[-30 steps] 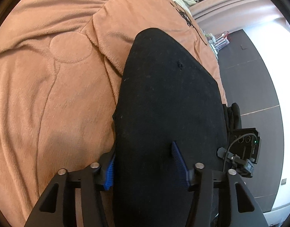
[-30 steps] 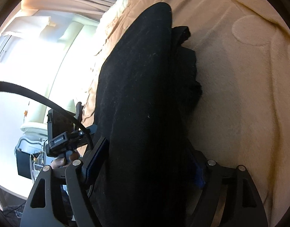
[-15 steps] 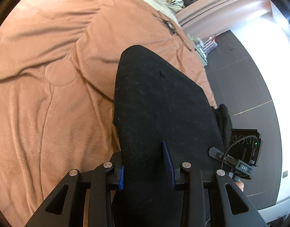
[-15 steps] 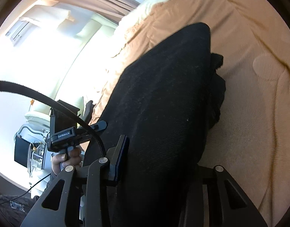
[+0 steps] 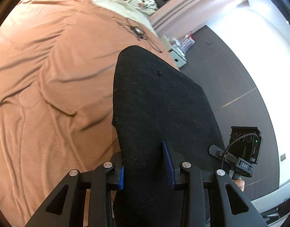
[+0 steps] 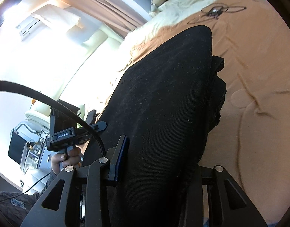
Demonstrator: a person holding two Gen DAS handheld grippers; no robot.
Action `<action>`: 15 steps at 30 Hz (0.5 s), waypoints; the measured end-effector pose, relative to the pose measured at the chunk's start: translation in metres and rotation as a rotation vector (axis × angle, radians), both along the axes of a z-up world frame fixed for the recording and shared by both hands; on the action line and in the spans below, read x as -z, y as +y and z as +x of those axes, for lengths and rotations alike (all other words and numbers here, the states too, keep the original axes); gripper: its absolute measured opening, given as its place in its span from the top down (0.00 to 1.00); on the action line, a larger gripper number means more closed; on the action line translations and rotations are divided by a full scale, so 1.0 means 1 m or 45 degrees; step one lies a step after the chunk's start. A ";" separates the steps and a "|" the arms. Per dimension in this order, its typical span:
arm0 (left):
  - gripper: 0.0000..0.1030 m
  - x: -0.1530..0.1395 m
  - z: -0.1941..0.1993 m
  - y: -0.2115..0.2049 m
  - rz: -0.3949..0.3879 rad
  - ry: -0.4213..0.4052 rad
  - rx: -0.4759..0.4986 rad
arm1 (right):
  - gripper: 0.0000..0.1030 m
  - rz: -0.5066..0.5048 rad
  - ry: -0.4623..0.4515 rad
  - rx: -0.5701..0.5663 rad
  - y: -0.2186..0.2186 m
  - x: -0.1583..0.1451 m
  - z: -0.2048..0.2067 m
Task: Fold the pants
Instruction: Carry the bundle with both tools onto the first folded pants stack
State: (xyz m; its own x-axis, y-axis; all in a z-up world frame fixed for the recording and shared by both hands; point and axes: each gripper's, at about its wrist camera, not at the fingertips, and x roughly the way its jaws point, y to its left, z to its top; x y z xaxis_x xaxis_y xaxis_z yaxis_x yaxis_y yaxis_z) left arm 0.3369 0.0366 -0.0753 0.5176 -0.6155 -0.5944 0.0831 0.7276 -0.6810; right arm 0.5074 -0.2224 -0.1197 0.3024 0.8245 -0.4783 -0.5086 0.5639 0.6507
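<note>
Pants (image 5: 160,102): black woven cloth, matt, fine twill rib, bits of pale lint. Bed cover (image 5: 50,79): tan-orange soft cloth, matt, creased, w/ stitched circle pattern. Left tool (image 5: 145,170): matt black plastic frame, shiny metal pins; fingers (image 5: 166,162) faced w/ blue ribbed pads. Right tool (image 6: 160,162): same black plastic & metal pins. Floor (image 5: 230,79): dark, smooth, slight sheen.

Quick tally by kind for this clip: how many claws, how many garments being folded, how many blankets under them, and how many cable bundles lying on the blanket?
Claws: 2, left claw and right claw, both clamped on the pants
Pants: 1, black pants
Blankets: 1, orange blanket
Cable bundles: 1, cable near the blanket's far edge
Total: 5
</note>
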 end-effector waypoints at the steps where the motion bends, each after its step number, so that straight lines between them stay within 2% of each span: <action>1: 0.65 -0.005 -0.001 -0.006 -0.004 -0.014 0.017 | 0.66 -0.003 -0.008 0.012 -0.004 -0.003 -0.004; 9: 0.66 -0.038 -0.005 -0.057 -0.048 -0.100 0.127 | 0.66 -0.037 -0.078 0.139 -0.037 -0.028 -0.058; 15: 0.66 -0.070 -0.011 -0.100 -0.061 -0.173 0.199 | 0.66 -0.017 -0.114 0.217 -0.067 -0.044 -0.096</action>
